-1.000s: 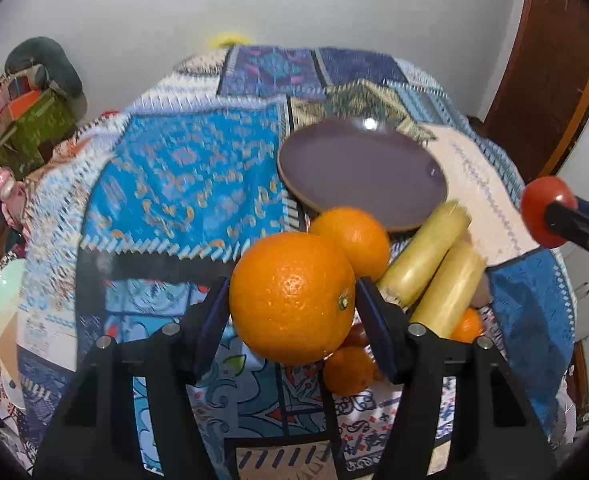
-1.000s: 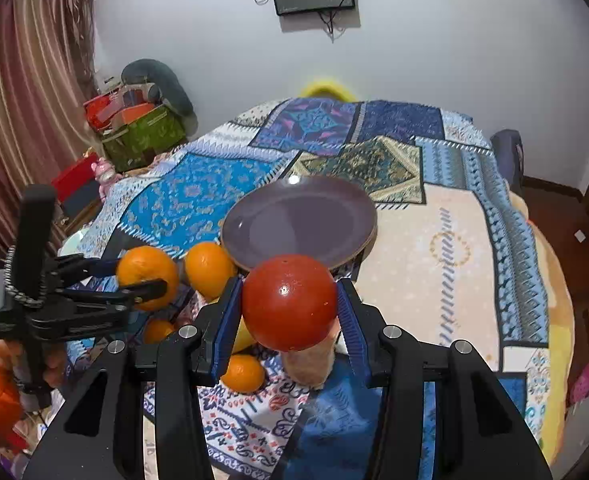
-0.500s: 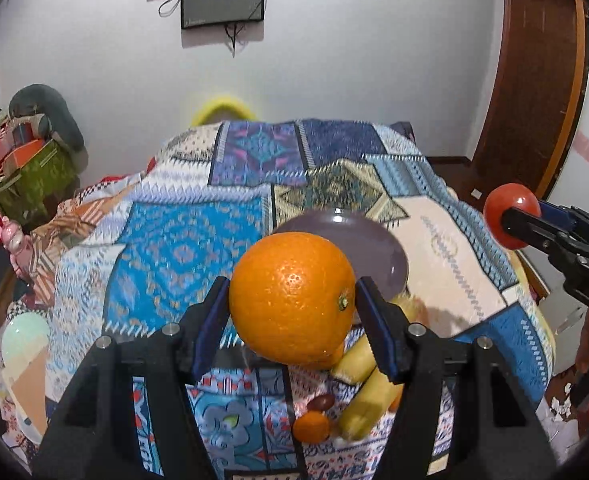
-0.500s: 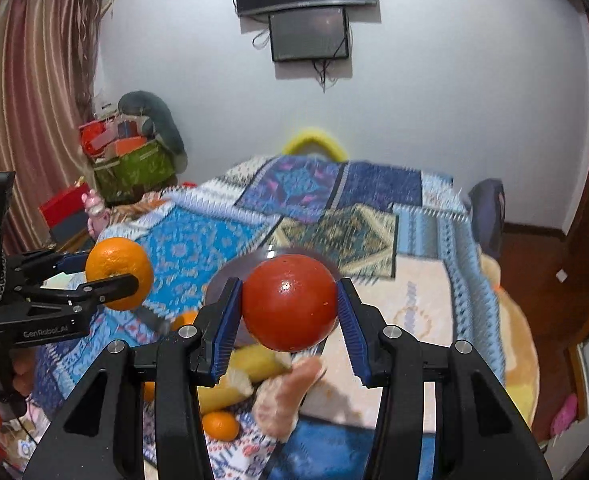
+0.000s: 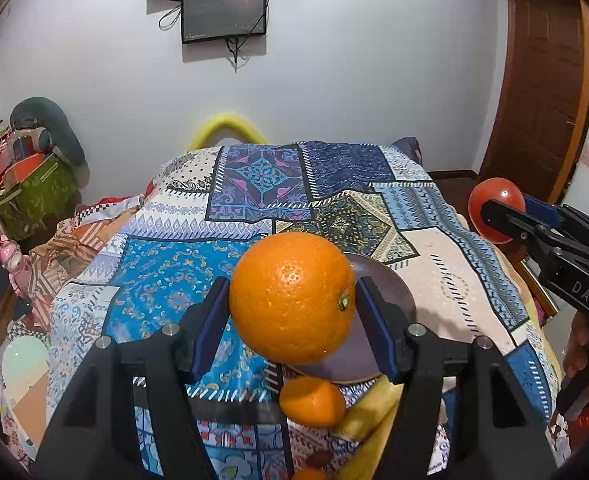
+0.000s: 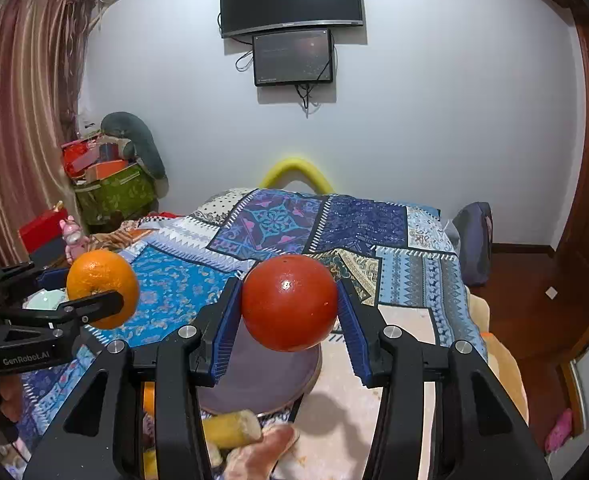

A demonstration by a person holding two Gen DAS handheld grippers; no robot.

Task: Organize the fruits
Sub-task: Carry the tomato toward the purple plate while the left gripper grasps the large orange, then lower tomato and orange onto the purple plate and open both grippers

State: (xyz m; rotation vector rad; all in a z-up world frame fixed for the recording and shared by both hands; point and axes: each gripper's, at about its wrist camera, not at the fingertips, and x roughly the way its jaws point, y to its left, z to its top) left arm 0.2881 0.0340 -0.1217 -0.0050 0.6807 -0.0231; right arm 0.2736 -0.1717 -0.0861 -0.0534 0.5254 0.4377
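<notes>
My left gripper [image 5: 292,300] is shut on a large orange [image 5: 292,298] and holds it high above the patchwork-covered bed. My right gripper [image 6: 289,309] is shut on a red tomato [image 6: 289,303], also raised. Each gripper shows in the other's view: the tomato at the right [image 5: 494,210], the orange at the left [image 6: 102,288]. A purple plate [image 5: 390,300] lies on the bed below, also in the right wrist view [image 6: 262,376]. Another orange [image 5: 312,400], yellow corn pieces [image 6: 230,430] and a peeled segment [image 6: 262,452] lie near the plate.
The patchwork cover [image 5: 166,280] spans the bed. Boxes and a green bag [image 6: 114,196] stand at the left wall by a curtain [image 6: 18,120]. A wooden door [image 5: 542,100] is at the right. Screens [image 6: 292,28] hang on the wall.
Both grippers have risen and tilted up with their fruit. The plate and loose fruit have dropped lower in view, and more of the wall and screens shows.
</notes>
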